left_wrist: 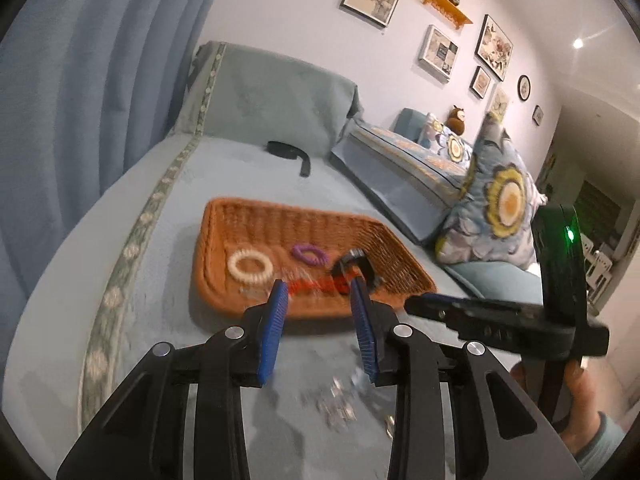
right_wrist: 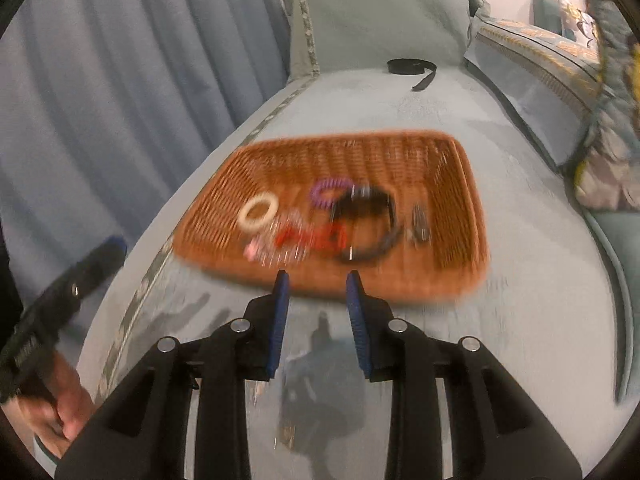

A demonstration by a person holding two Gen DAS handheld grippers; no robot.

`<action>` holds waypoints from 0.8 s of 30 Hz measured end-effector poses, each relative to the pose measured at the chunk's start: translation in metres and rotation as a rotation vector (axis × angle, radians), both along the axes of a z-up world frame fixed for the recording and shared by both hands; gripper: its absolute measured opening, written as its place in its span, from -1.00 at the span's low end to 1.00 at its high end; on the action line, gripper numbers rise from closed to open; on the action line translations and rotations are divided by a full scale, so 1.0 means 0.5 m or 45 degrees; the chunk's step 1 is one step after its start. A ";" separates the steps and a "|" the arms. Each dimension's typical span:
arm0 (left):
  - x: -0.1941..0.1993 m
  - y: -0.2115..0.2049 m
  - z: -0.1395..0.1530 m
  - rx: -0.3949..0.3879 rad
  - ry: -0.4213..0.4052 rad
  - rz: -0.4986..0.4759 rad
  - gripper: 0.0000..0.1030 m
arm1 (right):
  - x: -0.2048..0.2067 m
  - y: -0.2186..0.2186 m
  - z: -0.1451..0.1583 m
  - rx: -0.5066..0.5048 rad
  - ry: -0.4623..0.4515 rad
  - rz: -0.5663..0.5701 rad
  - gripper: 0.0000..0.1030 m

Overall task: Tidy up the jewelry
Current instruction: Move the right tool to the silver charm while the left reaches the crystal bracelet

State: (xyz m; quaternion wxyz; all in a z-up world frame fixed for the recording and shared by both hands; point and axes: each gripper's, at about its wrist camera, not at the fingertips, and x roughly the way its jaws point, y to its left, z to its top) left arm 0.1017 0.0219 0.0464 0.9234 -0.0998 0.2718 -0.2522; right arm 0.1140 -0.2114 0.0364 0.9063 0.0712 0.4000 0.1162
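Note:
An orange wicker tray (left_wrist: 280,216) (right_wrist: 460,240) lies on the blue bed cover. In it lie a cream coil band (left_wrist: 251,266) (right_wrist: 259,211), a purple coil band (left_wrist: 309,254) (right_wrist: 329,191), a red piece (left_wrist: 316,286) (right_wrist: 316,237) and a black strap item (left_wrist: 354,264) (right_wrist: 368,216). Loose silvery jewelry (left_wrist: 340,400) lies on the cover below my left gripper. My left gripper (left_wrist: 320,288) is open and empty, just before the tray's near rim. My right gripper (right_wrist: 316,280) is open and empty, at the tray's near rim; it also shows in the left wrist view (left_wrist: 420,304).
A black strap (left_wrist: 290,152) (right_wrist: 414,68) lies near the pillow at the far end. Blue curtains (left_wrist: 80,100) hang on the left. A sofa with floral cushions (left_wrist: 492,208) runs along the right. A dark transparent sheet (right_wrist: 320,380) lies under the right gripper.

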 end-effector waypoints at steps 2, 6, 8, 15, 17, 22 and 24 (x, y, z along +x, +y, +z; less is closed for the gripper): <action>-0.023 0.005 -0.013 -0.012 0.021 -0.002 -0.39 | -0.050 0.007 -0.020 -0.008 0.003 0.013 -0.48; -0.064 -0.001 -0.066 -0.006 0.098 -0.025 -0.39 | -0.110 0.023 -0.065 -0.017 0.026 0.030 -0.48; -0.068 -0.006 -0.089 0.022 0.122 -0.036 -0.39 | -0.132 0.028 -0.092 -0.019 0.041 0.034 -0.49; -0.030 -0.019 -0.159 0.007 0.240 -0.094 -0.39 | -0.130 0.053 -0.152 -0.053 0.094 0.070 -0.48; -0.021 -0.028 -0.171 0.031 0.259 -0.105 -0.39 | -0.132 0.057 -0.151 -0.069 0.084 0.078 -0.48; -0.002 -0.065 -0.190 0.096 0.302 -0.130 -0.39 | -0.138 0.056 -0.151 -0.067 0.087 0.084 -0.49; 0.006 -0.082 -0.201 0.160 0.329 -0.136 -0.39 | -0.136 0.050 -0.149 -0.071 0.089 0.088 -0.49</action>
